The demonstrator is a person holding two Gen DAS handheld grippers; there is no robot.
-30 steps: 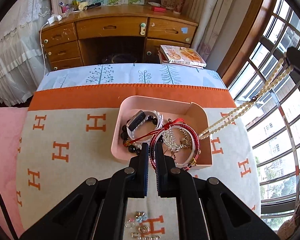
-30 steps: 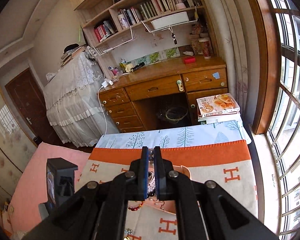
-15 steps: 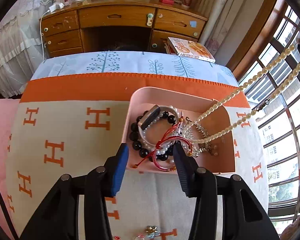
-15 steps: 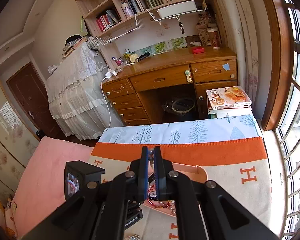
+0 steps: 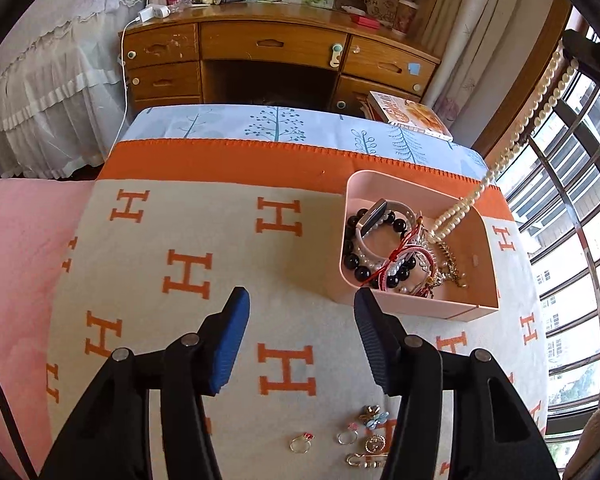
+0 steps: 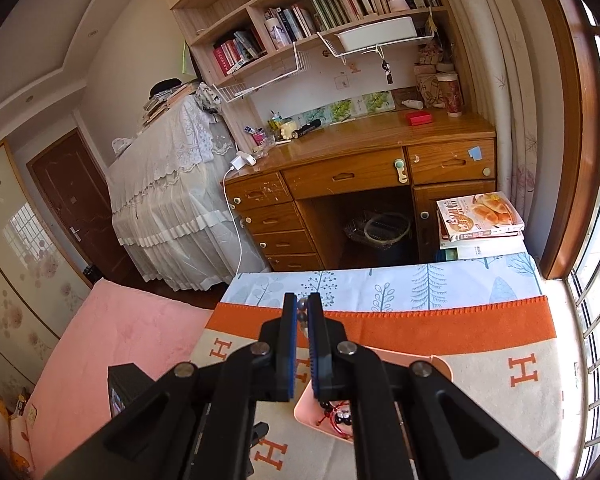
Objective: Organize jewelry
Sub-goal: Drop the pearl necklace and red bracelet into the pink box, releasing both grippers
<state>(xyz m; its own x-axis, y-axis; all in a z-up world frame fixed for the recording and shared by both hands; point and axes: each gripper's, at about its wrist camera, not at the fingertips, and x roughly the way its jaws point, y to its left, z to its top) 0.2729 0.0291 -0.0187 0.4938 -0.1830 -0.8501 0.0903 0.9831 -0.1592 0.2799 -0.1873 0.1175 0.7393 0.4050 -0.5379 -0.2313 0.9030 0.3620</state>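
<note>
The right gripper (image 6: pixel 303 312) pinches the pearl necklace (image 5: pixel 540 108), a limp, slippery strand that trails down into the pink tray (image 5: pixel 416 308) at right. The left gripper (image 5: pixel 300 304), whose jaws have just been opening, hangs empty over the blanket (image 5: pixel 220 264); small rings (image 5: pixel 300 443) near it need a fine pinch

This is a bedroom in a home. A varnished wooden desk with drawers (image 6: pixel 360 184) stands under open wooden shelves packed with books (image 6: pixel 324 12), beside a lace-draped white cabinet (image 6: pixel 172 200). In front lies a bed under a cream blanket with orange H letters (image 5: pixel 220 264), next to a barred bay window (image 5: pixel 572 208).
</note>
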